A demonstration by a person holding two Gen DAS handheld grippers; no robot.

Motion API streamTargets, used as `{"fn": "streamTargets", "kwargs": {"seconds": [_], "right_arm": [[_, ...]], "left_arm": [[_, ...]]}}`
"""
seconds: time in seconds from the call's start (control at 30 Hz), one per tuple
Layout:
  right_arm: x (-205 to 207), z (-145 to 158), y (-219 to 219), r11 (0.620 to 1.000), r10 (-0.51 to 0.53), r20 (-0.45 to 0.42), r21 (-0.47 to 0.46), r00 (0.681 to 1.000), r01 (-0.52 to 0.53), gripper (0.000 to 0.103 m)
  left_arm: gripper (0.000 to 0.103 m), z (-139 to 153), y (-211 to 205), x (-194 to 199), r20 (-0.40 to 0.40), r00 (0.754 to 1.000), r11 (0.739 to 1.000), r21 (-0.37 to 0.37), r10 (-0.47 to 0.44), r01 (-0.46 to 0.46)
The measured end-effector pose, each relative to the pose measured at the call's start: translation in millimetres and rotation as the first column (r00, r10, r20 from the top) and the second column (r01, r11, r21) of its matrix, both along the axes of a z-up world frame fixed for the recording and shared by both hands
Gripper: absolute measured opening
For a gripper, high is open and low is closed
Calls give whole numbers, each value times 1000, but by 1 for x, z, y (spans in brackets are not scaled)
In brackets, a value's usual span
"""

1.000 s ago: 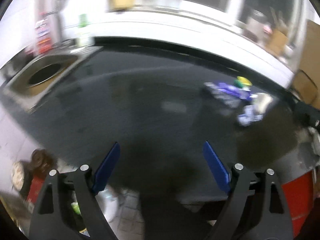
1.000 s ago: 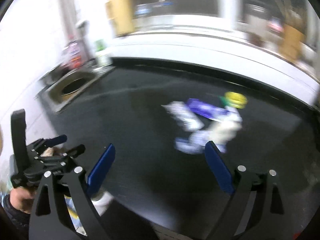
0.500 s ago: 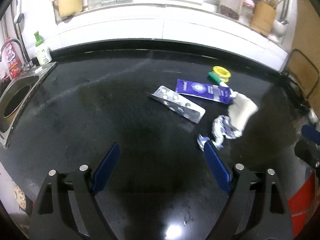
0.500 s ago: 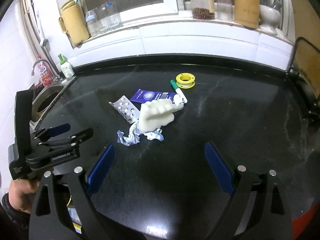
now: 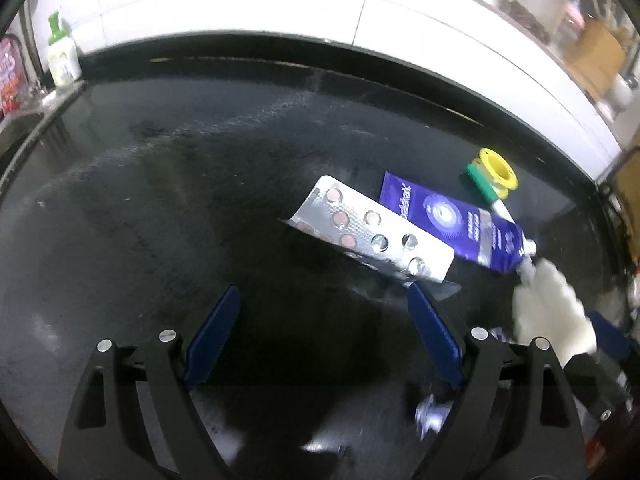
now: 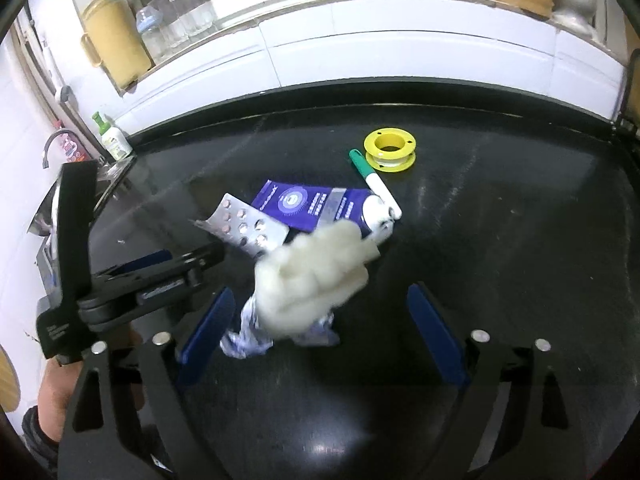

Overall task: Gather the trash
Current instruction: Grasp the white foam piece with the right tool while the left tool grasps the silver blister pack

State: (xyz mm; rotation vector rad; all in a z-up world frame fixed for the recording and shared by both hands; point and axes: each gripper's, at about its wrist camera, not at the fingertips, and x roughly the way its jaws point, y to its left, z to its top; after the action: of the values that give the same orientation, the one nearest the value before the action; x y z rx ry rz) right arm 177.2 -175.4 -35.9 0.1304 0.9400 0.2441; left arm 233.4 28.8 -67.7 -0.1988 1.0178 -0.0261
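Black counter (image 6: 500, 260) bare right of white foam (image 6: 316, 272); trash clustered centre.

Both views ride the wrists and look steeply down and forward over the black bench (image 5: 168, 208) toward the white tiled wall at the far side. The left wrist view sits closer, the pill blister (image 5: 372, 236) just past its tool (image 5: 324, 336). The right wrist view takes in more bench; both share the blister, purple tube (image 6: 316, 208) and yellow spool (image 6: 390, 150)
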Motion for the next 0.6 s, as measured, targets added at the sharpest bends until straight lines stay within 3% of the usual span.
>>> {"fn": "streamTargets", "kwargs": {"seconds": [0.13, 0.33, 0.4, 0.47, 0.6], "right_arm": [[15, -5, 3, 1000, 6, -13, 6, 1000, -6, 77], [20, -2, 3, 999, 19, -7, 26, 1000, -18, 76], [20, 0, 3, 999, 19, -8, 32, 1000, -19, 76], [18, 2, 4, 999, 28, 0, 35, 1000, -28, 76], [17, -1, 3, 999, 21, -8, 24, 1000, -21, 76]], "left_arm": [[83, -3, 0, 14, -1, 1000, 1000, -18, 14, -14], [84, 7, 8, 19, -34, 999, 990, -136, 25, -29], [84, 15, 7, 18, -19, 999, 995, -98, 32, -34], [86, 18, 7, 19, -13, 999, 993, -109, 36, -38], [86, 3, 4, 28, -62, 997, 994, -93, 45, -51]]}}
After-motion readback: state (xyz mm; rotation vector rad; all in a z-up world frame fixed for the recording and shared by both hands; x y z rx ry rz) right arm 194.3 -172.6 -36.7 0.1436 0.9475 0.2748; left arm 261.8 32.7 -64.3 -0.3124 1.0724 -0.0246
